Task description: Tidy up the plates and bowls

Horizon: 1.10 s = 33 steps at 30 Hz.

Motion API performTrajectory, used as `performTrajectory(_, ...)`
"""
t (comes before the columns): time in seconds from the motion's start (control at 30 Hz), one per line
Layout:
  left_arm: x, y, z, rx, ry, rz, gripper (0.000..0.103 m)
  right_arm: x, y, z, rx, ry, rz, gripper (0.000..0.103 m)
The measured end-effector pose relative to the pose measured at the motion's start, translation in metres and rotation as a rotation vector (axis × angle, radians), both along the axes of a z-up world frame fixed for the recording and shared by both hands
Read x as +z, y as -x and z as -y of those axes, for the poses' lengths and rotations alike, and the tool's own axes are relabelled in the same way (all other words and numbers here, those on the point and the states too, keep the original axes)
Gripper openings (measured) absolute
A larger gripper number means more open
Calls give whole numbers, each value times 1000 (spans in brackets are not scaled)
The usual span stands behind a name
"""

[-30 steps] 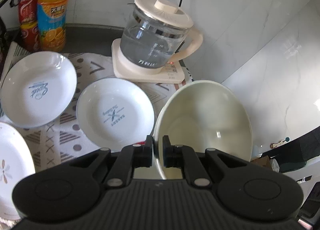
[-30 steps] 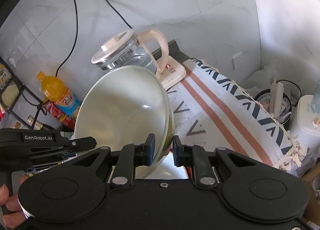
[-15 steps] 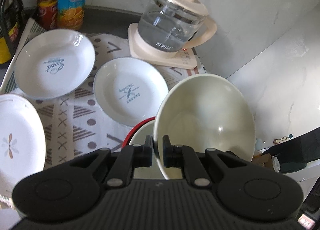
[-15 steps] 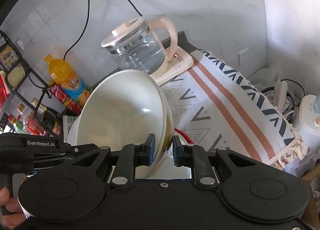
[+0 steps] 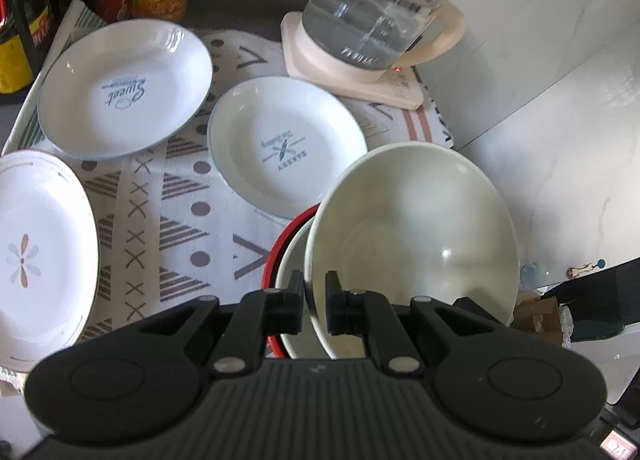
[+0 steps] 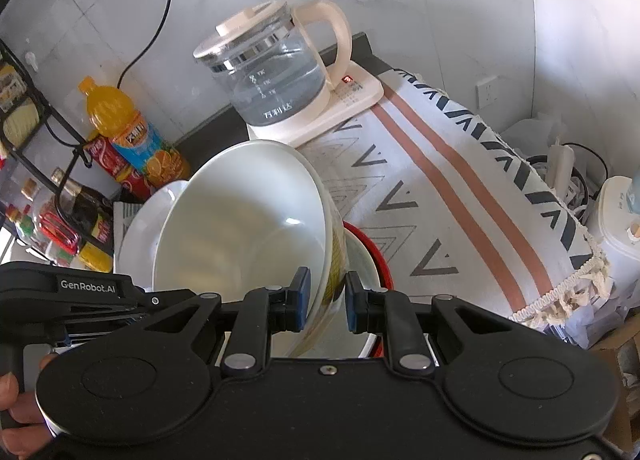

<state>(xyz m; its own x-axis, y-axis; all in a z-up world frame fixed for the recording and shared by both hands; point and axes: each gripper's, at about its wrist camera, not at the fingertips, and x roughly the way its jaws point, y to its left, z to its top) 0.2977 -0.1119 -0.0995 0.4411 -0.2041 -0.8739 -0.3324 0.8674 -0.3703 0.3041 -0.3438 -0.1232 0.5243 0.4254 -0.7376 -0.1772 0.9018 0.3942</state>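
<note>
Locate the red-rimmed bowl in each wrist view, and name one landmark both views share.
Left wrist view: the red-rimmed bowl sits lower centre on the patterned cloth, mostly hidden behind the tilted cream bowl that the left gripper pinches.
Right wrist view: the red-rimmed bowl shows as an arc just right of centre, above the right gripper.
Shared landmark: the glass kettle on its cream base.

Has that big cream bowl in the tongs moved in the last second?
Yes. The cream bowl has come down and away from the glass kettle, and now sits over the red-rimmed bowl, which was hidden a second ago.
</note>
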Motion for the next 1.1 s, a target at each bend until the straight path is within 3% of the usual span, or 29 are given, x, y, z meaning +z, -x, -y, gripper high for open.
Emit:
performTrajectory(0.47, -14, -1, -3, 28, -13, -49, 8, -17, -7, -4, -22, 45, -27, 12)
performTrajectory(0.77, 0, 5, -14, 54, -32, -5, 9, -16, -11, 0, -26, 50, -27, 15)
performTrajectory(0.93, 0, 10, -21, 70, -47, -6, 11, -8, -7, 2, -6, 40, 17, 17)
performTrajectory(1.1, -2, 12, -24, 86, -48, -11, 12, -13, -5, 7, -20, 41, 26, 7)
